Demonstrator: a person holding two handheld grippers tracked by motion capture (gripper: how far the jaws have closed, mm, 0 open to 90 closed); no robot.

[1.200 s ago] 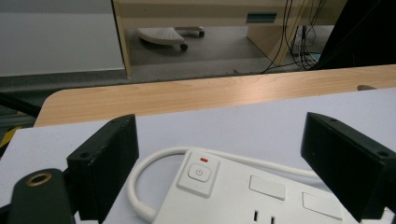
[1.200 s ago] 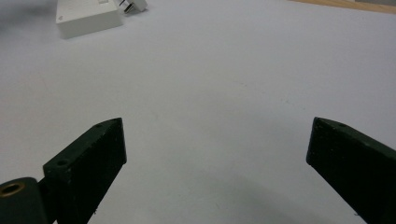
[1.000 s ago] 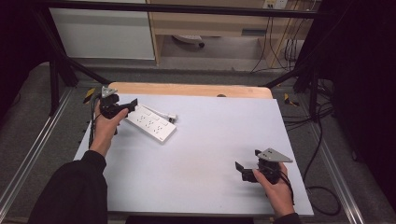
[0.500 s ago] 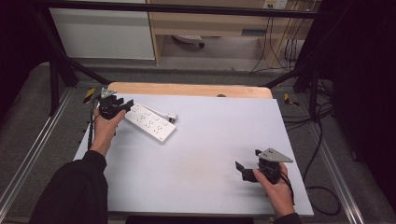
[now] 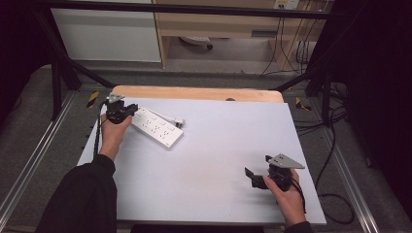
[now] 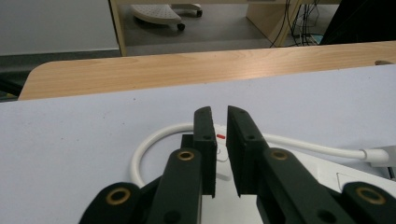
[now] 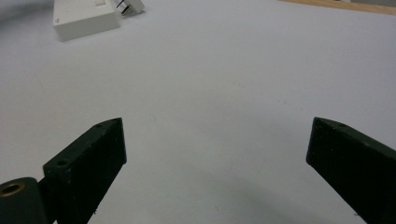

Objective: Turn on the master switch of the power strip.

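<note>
Jaws of the left gripper (image 6: pixel 221 140) have just been closing to a narrow slit over the power strip's (image 5: pixel 157 127) switch end, cord (image 6: pixel 154 140) looping behind. Right gripper (image 7: pixel 215 172) jaws spread wide, strip well ahead.

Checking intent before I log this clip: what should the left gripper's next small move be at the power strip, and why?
Probably ease the left gripper down so its tips press the red-marked switch at the power strip's cable end. Its jaws have just been closing, stand nearly shut with nothing clamped between them, and sit right over that switch.
</note>
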